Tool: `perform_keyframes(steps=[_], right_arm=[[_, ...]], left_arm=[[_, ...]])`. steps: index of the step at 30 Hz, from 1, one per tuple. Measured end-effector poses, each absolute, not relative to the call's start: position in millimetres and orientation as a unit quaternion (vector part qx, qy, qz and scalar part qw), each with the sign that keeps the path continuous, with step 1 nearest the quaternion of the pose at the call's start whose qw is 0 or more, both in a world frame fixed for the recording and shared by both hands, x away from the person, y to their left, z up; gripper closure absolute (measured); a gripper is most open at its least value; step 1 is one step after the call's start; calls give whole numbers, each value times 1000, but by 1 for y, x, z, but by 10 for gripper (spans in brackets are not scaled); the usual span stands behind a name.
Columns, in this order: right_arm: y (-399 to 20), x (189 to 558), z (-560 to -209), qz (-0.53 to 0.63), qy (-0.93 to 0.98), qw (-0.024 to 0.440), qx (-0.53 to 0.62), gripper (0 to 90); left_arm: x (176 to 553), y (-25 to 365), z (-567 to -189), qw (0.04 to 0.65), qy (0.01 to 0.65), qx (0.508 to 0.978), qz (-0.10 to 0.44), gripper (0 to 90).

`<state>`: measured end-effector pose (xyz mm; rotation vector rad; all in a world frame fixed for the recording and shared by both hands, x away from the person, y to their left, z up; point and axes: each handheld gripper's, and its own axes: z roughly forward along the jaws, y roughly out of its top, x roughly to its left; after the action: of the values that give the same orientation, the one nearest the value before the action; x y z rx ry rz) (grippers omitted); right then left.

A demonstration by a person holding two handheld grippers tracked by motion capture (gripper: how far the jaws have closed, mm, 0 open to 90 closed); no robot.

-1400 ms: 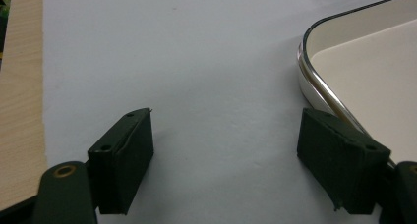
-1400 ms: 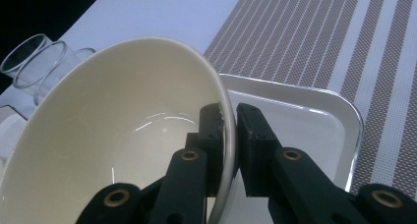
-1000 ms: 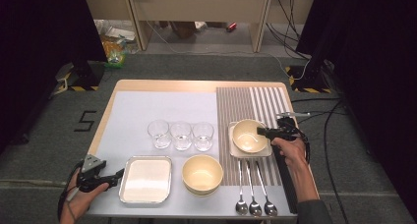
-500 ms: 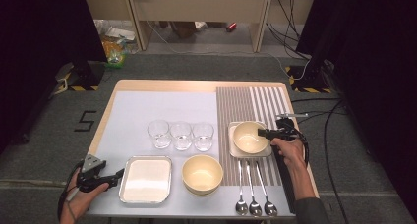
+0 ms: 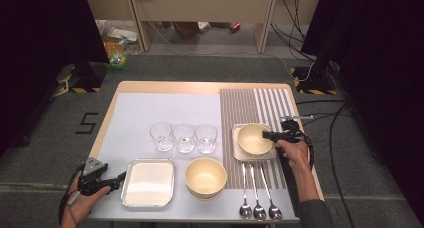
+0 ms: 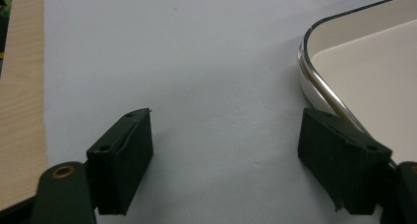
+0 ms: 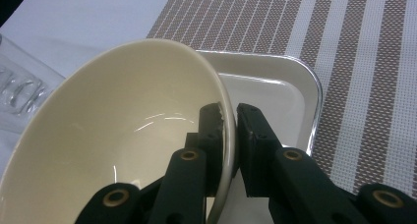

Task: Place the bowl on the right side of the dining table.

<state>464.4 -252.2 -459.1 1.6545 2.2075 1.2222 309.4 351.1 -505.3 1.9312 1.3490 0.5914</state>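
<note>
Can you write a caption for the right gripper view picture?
Black right tool pinching the rim of a cream round bowl over a square metal-rimmed tray.

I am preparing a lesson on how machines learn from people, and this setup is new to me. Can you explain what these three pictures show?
A person sits at a table holding a hand-operated gripper in each hand. One camera looks down from above; the other two ride on the grippers, looking along their black jaws. The right gripper pinches the rim of a cream bowl over a small square tray. The left gripper is open beside another tray. Also on the table: three glasses, a second bowl and three spoons.
</note>
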Motion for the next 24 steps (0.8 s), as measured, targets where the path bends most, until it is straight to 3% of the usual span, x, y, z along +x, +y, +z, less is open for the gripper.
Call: perform_keyframes(steps=[10,14,17,20,21,24], right_arm=[[-253,463,-456,416,720,68,551,766],[-254,460,-452,412,722,77,550,660],[-254,457,-449,411,719,87,554,500],[-253,454,-446,409,718,89,556,457],[-251,452,-445,406,719,89,558,392],[-249,447,-442,408,720,90,554,371]], left_arm=[[309,351,-505,347,522,744,231,188],[309,351,-505,347,521,745,231,187],[309,351,-505,347,522,744,230,185],[309,351,-505,347,522,744,230,184],[310,351,-506,348,523,743,230,183],[309,351,-505,347,522,744,231,183]])
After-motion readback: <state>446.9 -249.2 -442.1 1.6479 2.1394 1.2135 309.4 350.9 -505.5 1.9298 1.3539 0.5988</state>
